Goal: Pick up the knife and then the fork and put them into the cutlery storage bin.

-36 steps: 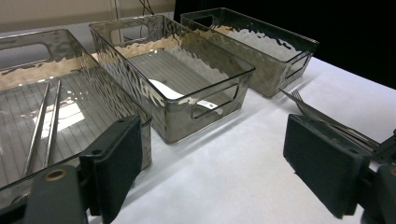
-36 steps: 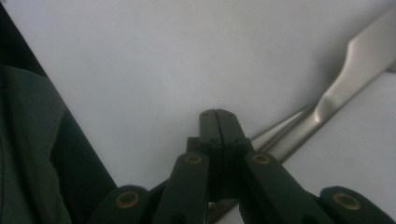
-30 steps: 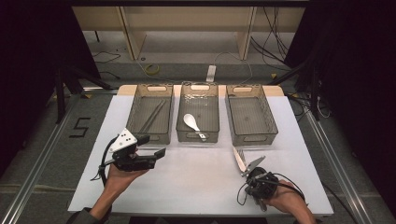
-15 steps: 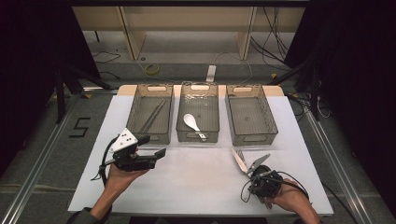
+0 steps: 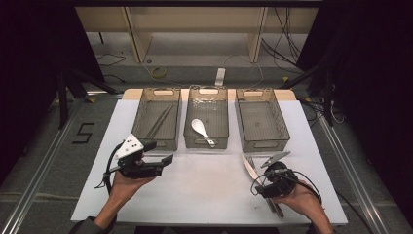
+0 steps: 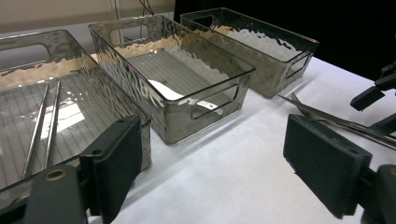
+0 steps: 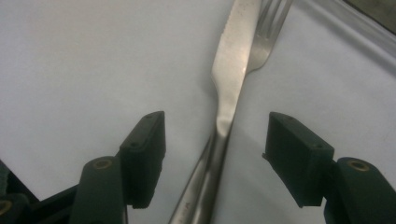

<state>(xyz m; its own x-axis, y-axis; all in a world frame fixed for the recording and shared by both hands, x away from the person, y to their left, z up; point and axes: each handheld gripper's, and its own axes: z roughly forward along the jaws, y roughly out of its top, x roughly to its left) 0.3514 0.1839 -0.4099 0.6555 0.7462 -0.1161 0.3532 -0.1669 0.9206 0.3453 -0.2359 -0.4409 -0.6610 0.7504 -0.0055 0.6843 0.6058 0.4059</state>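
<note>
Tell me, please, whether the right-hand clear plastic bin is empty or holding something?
Empty: the right-hand clear ribbed plastic bin shows only its bare floor from above; the white spoon lies in the middle bin.

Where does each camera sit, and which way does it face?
High view: above the person's side, looking forward and down on the table and three bins; both forearms and claws show.
Left gripper view: on the left claw, facing the bins; its open jaws show.
Right gripper view: on the right claw, looking down at knife and fork; jaws just opened, cutlery between them untouched.
Shared: the knife and fork show in all three.
</note>
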